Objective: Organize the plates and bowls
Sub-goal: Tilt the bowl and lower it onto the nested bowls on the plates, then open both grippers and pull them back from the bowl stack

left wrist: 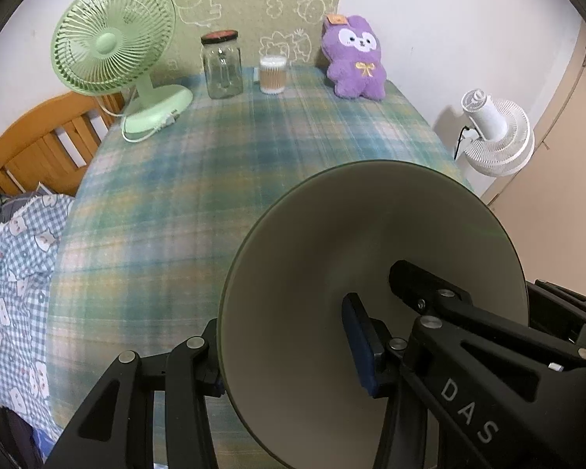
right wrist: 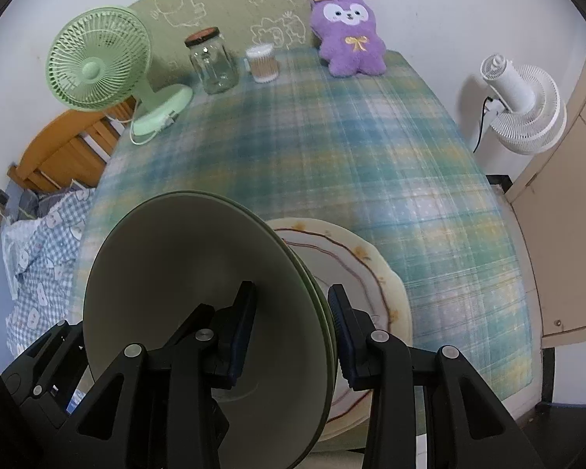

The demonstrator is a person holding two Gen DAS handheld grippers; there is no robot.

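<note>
A grey-green plate (left wrist: 332, 242) stands tilted on edge above the plaid table (left wrist: 215, 179). My left gripper (left wrist: 293, 355) is shut on its near rim, one finger in front and one behind. In the right wrist view the grey-green plates (right wrist: 183, 269) look like two stacked together, and my right gripper (right wrist: 293, 336) is shut on their rim. A cream plate with a brown line pattern (right wrist: 363, 269) lies flat on the table (right wrist: 351, 156) just behind and right of them. The other gripper shows at the edge of each view.
At the table's far end stand a green desk fan (left wrist: 113, 39), a glass jar (left wrist: 220, 66), a cup of cotton swabs (left wrist: 272, 74) and a purple plush toy (left wrist: 353, 58). A white fan (left wrist: 492, 133) is right of the table, a bed (left wrist: 15, 258) left.
</note>
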